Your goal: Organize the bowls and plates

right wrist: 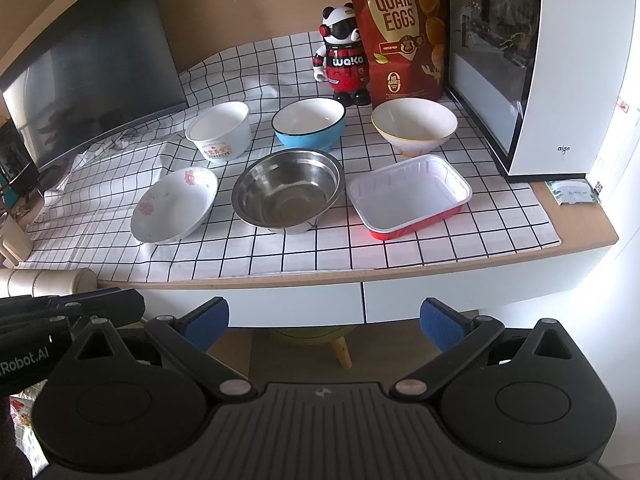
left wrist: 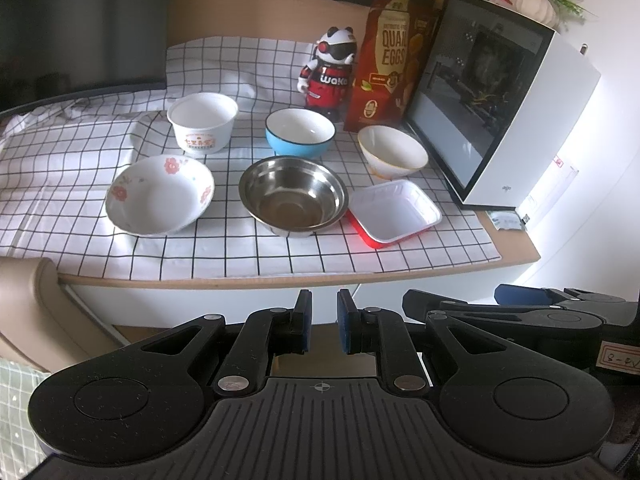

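Observation:
On the checked cloth stand several dishes: a flowered white bowl [left wrist: 160, 195] [right wrist: 175, 205], a steel bowl [left wrist: 293, 194] [right wrist: 287, 189], a red-sided white tray [left wrist: 395, 213] [right wrist: 409, 195], a white paper cup-bowl [left wrist: 202, 122] [right wrist: 219, 131], a blue bowl [left wrist: 300, 131] [right wrist: 309, 123] and a gold-rimmed white bowl [left wrist: 392, 151] [right wrist: 414, 125]. My left gripper [left wrist: 324, 320] is nearly shut and empty, below the desk's front edge. My right gripper [right wrist: 324, 322] is open and empty, also below the front edge.
A panda figure [left wrist: 330, 68] [right wrist: 344, 60], a quail-egg bag [left wrist: 394, 60] [right wrist: 400, 28] and a white PC case [left wrist: 500, 108] [right wrist: 560, 64] stand at the back right. A dark monitor [right wrist: 92, 84] stands at the back left. Drawers [right wrist: 360, 304] sit under the desk edge.

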Demonstrator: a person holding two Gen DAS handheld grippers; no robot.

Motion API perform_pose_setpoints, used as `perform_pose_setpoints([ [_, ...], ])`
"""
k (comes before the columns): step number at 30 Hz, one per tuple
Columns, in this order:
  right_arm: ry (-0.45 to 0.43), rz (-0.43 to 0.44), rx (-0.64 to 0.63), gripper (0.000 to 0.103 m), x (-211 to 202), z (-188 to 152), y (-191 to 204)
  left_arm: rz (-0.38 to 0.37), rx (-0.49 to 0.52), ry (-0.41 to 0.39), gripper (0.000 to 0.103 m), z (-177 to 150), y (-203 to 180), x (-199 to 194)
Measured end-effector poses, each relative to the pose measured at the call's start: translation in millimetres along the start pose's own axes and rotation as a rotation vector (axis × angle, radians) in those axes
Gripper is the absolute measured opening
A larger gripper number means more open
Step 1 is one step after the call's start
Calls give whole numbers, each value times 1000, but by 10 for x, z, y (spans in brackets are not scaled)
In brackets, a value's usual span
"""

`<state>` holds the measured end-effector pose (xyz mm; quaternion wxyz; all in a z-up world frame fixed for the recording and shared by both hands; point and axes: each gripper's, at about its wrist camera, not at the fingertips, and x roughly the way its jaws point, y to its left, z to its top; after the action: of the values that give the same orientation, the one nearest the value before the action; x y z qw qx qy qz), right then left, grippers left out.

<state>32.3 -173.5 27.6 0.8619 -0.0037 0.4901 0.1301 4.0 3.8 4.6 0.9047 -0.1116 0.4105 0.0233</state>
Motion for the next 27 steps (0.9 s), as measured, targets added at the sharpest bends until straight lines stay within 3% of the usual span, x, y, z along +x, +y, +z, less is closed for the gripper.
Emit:
perform_pose_setpoints([
  [17, 10, -17, 13, 102, 103, 73, 24, -14, -8, 16, 17, 82, 95, 133],
  [27, -16, -35, 80, 102, 431, 242, 65, -55, -71, 31, 17, 355, 576, 535],
])
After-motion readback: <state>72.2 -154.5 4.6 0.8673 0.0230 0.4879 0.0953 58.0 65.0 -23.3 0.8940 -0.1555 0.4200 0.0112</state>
